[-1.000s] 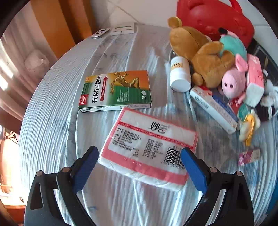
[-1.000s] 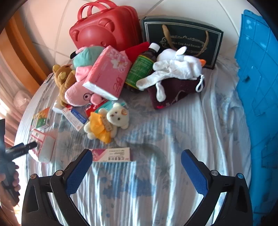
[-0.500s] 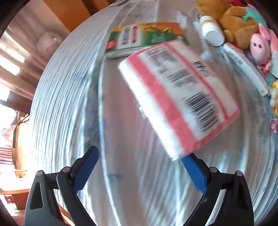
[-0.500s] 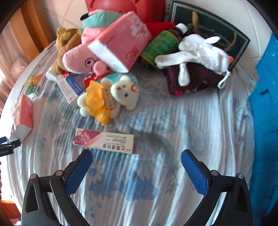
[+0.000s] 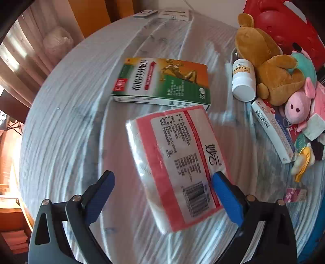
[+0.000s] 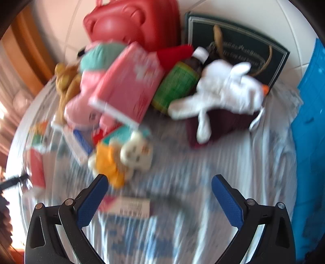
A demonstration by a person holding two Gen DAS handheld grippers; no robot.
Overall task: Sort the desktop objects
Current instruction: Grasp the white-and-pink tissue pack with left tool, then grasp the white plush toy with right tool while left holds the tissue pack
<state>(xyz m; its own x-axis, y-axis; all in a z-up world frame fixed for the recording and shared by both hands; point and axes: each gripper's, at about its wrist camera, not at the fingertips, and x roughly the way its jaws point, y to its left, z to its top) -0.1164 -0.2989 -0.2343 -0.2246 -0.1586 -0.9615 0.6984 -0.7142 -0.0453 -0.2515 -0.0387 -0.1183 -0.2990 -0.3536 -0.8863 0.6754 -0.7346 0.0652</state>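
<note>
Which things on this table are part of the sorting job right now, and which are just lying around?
In the job:
- pink-and-white tissue pack, between the open left tool
- green-and-orange medicine box
- white pill bottle
- brown teddy bear
- pink pig plush

Lying about:
- remote control at the far edge
- striped tablecloth

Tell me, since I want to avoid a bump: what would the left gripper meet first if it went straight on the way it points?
Most likely the pink-and-white tissue pack. The left gripper is open, and the pack lies between its fingers, close by one. Depth is unclear.
</note>
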